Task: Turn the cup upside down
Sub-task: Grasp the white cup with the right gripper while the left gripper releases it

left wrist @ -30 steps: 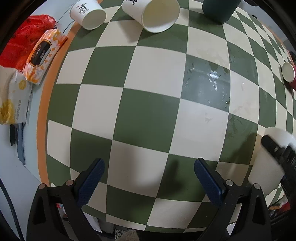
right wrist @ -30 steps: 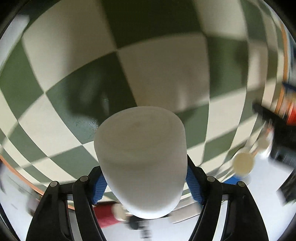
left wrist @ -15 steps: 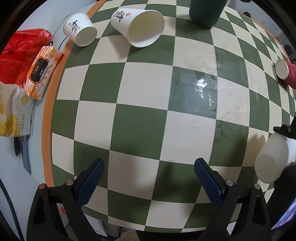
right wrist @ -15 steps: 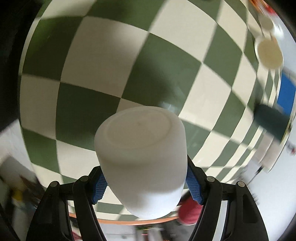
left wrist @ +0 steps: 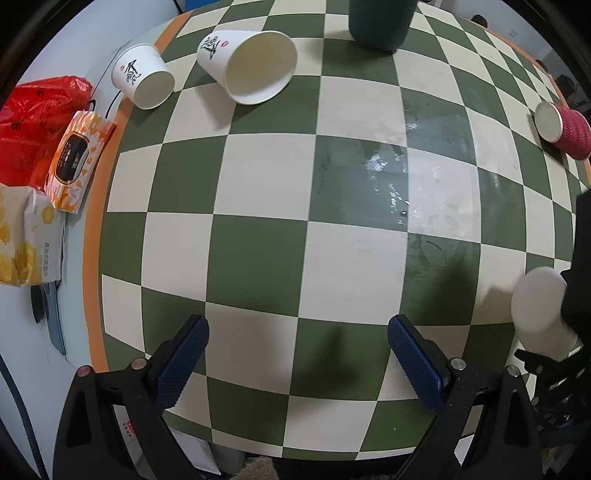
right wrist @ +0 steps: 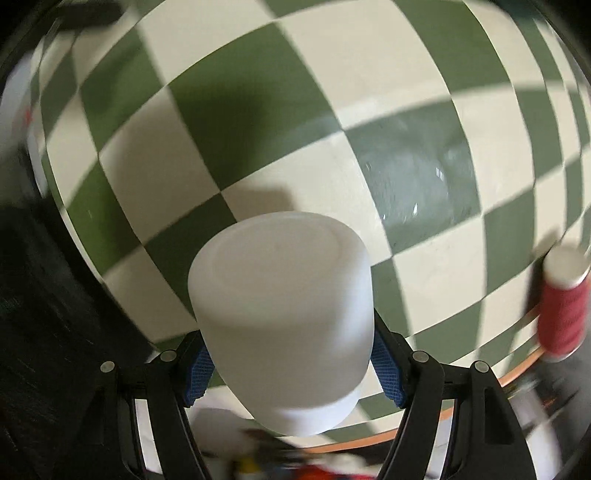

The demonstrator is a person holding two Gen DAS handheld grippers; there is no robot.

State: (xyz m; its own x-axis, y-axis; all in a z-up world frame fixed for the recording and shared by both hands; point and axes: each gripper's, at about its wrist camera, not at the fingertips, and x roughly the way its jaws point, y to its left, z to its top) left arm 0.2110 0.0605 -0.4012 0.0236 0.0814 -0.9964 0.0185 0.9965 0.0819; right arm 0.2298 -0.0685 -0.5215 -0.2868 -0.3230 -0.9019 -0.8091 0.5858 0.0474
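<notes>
Two blue pads (right wrist: 386,369) of the right gripper (right wrist: 291,369) are clamped on the sides of the white cup (right wrist: 280,317), whose flat base faces out toward the checkered table (right wrist: 332,74) while its mouth points back at the camera. The cup is in the air, not touching the cloth; its shadow lies on the squares just beyond it. Half a second ago the squares behind it ran at a different angle, and a second ago different again, so the wrist has been turning the whole time with the grip unchanged. The background is smeared, which I read as the turn being under way rather than finished.

From the left wrist view the same cup (left wrist: 539,306) shows at the far right edge, base outward and tilted, held over the table's near corner. A second ago it looked nearer to upright there, so most of the flip seems done; what remains, I judge, is bringing the rim down flat onto the cloth and letting go.

Left gripper (left wrist: 295,354) hangs wide open over the squares, holding nothing, in much the same place as before. Farther off lie two printed paper cups (left wrist: 255,62) on their sides, a dark green cup (left wrist: 380,22), and a red cup (left wrist: 561,127) on its side at the right edge
</notes>
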